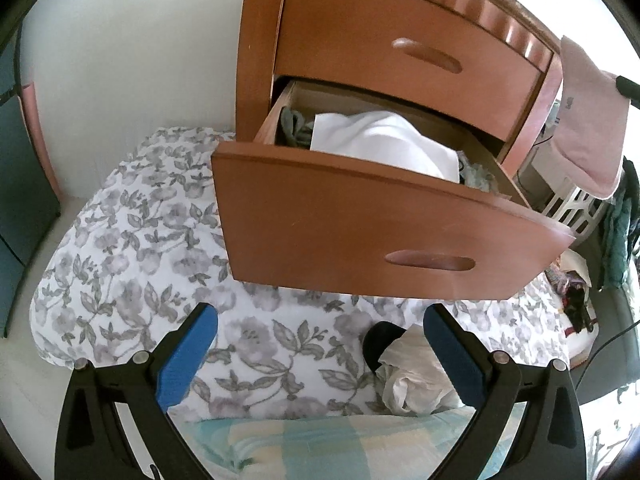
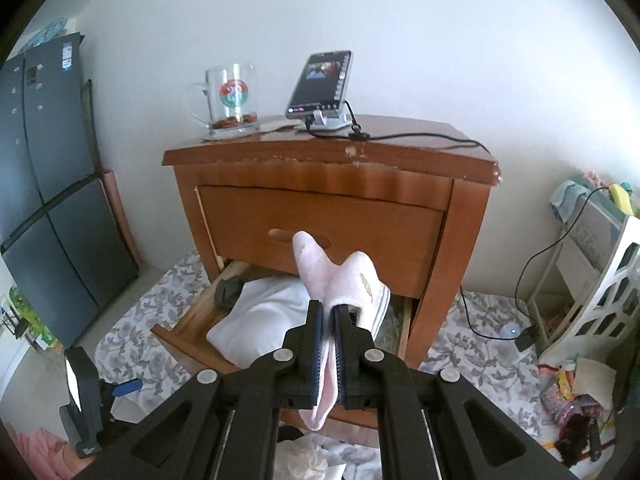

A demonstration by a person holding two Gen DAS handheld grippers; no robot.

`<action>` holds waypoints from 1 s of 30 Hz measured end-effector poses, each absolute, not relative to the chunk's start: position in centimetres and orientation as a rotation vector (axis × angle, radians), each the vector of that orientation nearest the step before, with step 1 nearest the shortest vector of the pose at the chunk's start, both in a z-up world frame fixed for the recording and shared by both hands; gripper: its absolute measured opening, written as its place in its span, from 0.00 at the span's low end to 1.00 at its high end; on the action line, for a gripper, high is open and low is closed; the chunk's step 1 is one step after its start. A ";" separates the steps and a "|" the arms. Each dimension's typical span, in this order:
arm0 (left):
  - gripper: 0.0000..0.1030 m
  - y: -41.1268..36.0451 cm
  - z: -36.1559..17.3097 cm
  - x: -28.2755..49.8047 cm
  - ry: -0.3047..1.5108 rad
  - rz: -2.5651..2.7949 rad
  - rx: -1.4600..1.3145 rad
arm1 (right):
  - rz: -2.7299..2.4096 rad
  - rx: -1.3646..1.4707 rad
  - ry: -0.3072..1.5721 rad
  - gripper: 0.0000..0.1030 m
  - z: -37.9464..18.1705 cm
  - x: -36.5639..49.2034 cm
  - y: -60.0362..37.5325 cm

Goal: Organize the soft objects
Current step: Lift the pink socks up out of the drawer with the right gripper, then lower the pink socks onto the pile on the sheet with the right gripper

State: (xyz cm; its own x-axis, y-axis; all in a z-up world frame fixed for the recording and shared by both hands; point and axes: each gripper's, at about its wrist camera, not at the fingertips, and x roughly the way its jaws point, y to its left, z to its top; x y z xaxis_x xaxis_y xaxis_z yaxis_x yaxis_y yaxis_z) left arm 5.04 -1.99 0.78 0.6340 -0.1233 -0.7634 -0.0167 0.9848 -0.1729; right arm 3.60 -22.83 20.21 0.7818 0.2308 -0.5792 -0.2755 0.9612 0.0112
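My right gripper (image 2: pixel 328 312) is shut on a pale pink sock (image 2: pixel 334 276), held up in front of the wooden nightstand (image 2: pixel 328 160). The sock's ends stick up past the pads and its tail hangs below them. The bottom drawer (image 1: pixel 360 216) stands pulled out. Inside lie a folded white cloth (image 1: pixel 384 140) and a grey-green garment (image 1: pixel 294 128). My left gripper (image 1: pixel 320 316) is open and empty above the floral bedding (image 1: pixel 132 248), in front of the drawer's face. The pink sock (image 1: pixel 588 120) hangs at the right edge of the left wrist view.
A glass mug (image 2: pixel 232 100) and a phone on a stand (image 2: pixel 320 84) with a cable sit on the nightstand top. A crumpled white cloth (image 1: pixel 412 384) and a dark item (image 1: pixel 378 344) lie on the bedding. White basket (image 2: pixel 600 304) and clutter at right, dark cabinet (image 2: pixel 52 184) at left.
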 end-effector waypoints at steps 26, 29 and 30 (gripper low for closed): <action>0.99 -3.1 3.8 1.8 0.823 -0.076 -0.141 | 0.344 -0.085 0.659 0.06 18.8 -2.4 -21.8; 0.99 -3.1 3.7 1.7 0.825 -0.071 -0.144 | 0.351 -0.075 0.680 0.06 18.0 -2.5 -21.8; 0.99 -3.1 3.7 1.7 0.827 -0.070 -0.145 | 0.354 -0.072 0.689 0.06 17.6 -2.5 -21.7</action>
State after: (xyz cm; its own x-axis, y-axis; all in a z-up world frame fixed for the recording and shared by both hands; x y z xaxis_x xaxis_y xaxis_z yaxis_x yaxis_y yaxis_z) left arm 1.68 -3.07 3.72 0.6757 -0.1185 -0.7275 0.0059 0.9878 -0.1555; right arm -2.45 -21.70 17.61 0.7145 0.2958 -0.6340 -0.3430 0.9379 0.0510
